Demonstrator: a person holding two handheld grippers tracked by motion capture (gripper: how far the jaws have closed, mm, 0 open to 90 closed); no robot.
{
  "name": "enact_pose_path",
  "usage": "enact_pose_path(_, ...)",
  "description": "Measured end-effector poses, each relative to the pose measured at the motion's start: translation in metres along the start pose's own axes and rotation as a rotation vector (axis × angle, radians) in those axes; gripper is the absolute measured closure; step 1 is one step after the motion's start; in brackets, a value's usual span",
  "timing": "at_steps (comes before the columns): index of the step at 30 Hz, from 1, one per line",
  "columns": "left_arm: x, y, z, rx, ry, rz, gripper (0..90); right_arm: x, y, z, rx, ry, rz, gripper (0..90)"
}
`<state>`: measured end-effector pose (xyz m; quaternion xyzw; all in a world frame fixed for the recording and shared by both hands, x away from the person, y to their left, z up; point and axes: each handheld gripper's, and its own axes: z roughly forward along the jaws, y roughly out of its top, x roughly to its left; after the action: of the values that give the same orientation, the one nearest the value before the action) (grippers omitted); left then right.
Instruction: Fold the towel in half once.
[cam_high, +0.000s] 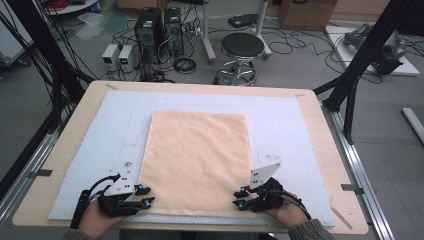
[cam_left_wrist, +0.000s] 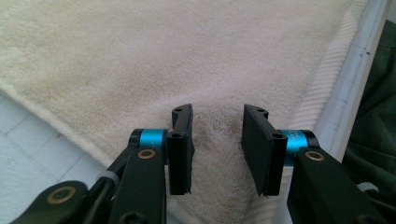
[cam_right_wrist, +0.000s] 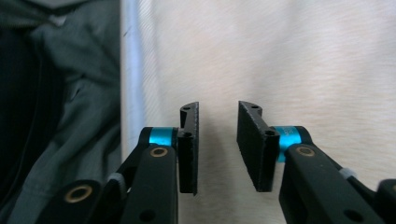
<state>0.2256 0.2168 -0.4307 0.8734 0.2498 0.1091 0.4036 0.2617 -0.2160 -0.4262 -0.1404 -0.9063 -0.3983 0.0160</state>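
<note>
Towel (cam_high: 196, 162), peach-coloured, lies flat on the blue mat (cam_high: 90, 150), its near corners under the tongs. Left gripper (cam_high: 145, 195) and right gripper (cam_high: 239, 197) both stand spread, pinching nothing. To grip well, I think each should sink until one jaw slides under the corner, then press together.
</note>
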Motion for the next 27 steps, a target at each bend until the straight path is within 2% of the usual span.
enact_pose_path(3,0.003,0.001,-0.002,-0.024,0.004,-0.014,60.1,-0.005,0.000,-0.004,-0.035,-0.024,0.025,60.0)
enact_pose_path(7,0.007,0.004,-0.005,-0.053,0.014,-0.027,56.3,-0.011,0.002,-0.011,-0.083,-0.083,0.046,50.8)
enact_pose_path(15,0.017,0.012,-0.005,-0.095,0.039,-0.052,47.5,-0.027,0.005,-0.019,-0.131,-0.184,0.099,35.8)
enact_pose_path(21,0.021,0.014,-0.009,-0.119,0.074,-0.074,40.0,-0.039,0.006,-0.019,-0.137,-0.223,0.133,27.9)
enact_pose_path(27,0.025,0.015,-0.011,-0.121,0.098,-0.090,32.4,-0.047,0.010,-0.023,-0.152,-0.242,0.157,21.7)
